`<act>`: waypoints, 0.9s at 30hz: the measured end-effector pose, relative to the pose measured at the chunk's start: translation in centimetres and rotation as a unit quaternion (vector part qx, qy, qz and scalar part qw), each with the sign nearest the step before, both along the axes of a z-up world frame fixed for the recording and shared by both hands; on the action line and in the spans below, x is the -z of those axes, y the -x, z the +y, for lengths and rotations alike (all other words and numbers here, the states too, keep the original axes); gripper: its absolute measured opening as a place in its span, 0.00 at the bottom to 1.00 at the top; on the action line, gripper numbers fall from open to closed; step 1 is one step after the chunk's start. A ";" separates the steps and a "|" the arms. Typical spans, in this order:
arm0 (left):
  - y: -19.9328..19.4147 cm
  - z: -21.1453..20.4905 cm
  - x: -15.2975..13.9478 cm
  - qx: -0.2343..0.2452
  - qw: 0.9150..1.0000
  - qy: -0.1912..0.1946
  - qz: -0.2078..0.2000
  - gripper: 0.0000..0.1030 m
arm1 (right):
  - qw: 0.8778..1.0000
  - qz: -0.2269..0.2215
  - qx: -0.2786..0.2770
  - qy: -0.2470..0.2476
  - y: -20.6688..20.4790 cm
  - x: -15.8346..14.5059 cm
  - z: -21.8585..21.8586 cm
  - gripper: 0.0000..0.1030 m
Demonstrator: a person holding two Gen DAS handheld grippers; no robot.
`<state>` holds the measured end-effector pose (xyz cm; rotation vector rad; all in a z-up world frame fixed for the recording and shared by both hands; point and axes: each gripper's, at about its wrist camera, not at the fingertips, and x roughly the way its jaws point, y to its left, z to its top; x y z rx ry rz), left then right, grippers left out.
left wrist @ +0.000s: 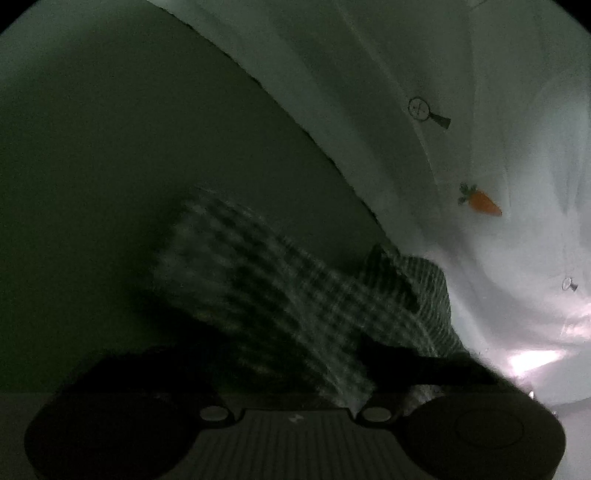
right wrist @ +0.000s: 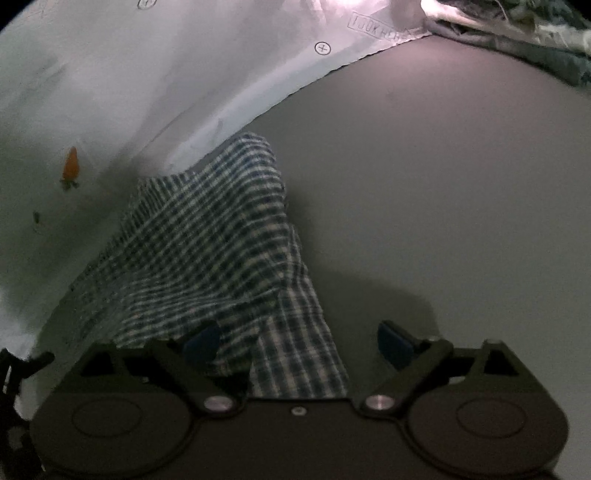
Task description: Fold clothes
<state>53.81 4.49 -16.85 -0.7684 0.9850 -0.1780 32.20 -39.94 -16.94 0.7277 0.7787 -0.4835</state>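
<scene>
A blue-and-white checked garment (right wrist: pixel 210 243) lies bunched on the grey surface (right wrist: pixel 443 184), partly over a white printed cloth (right wrist: pixel 129 81). My right gripper (right wrist: pixel 299 343) is open, its blue pads (right wrist: pixel 393 341) spread wide, with the garment's near edge lying between the jaws. In the dark left wrist view the same checked garment (left wrist: pixel 266 291) is blurred and reaches down to my left gripper (left wrist: pixel 295 373). The left fingers are dark and hard to make out, so their state is unclear.
The white cloth (left wrist: pixel 461 110) carries a carrot print (left wrist: pixel 480 201) and small drawn symbols. A pile of other clothes (right wrist: pixel 524 29) lies at the far right of the right wrist view. The grey surface (left wrist: pixel 129 166) extends to the left.
</scene>
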 end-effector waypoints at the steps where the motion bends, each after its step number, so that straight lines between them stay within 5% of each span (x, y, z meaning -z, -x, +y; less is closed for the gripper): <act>1: -0.2 -0.3 -0.2 0.001 1.000 -0.006 -0.007 0.16 | 1.000 0.003 -0.002 0.004 -0.1 -0.1 0.2 0.91; 2: -0.4 -0.5 -0.3 0.002 1.000 -0.012 -0.014 0.02 | 1.000 0.004 -0.001 0.004 -0.1 -0.1 0.3 0.91; 6: -0.8 -2.0 -3.7 0.026 0.995 -0.035 -0.092 0.02 | 0.999 -0.008 0.021 -0.022 0.5 -0.3 -0.1 0.91; 15: 1.2 -2.8 -16.4 0.056 0.952 0.011 -0.301 0.01 | 0.999 -0.024 0.040 -0.015 2.4 -1.8 -0.1 0.91; 21: 3.8 2.0 -20.0 0.002 0.934 -0.021 -0.356 0.01 | 1.000 -0.021 0.015 0.003 2.6 -2.5 0.5 0.91; 23: 3.8 3.3 -18.7 -0.014 0.941 -0.045 -0.335 0.01 | 1.000 -0.018 0.007 0.008 2.5 -2.5 0.7 0.91; 27: 2.9 5.8 -12.2 -0.049 0.967 -0.119 -0.218 0.03 | 1.000 0.002 -0.014 0.025 1.7 -2.0 1.3 0.91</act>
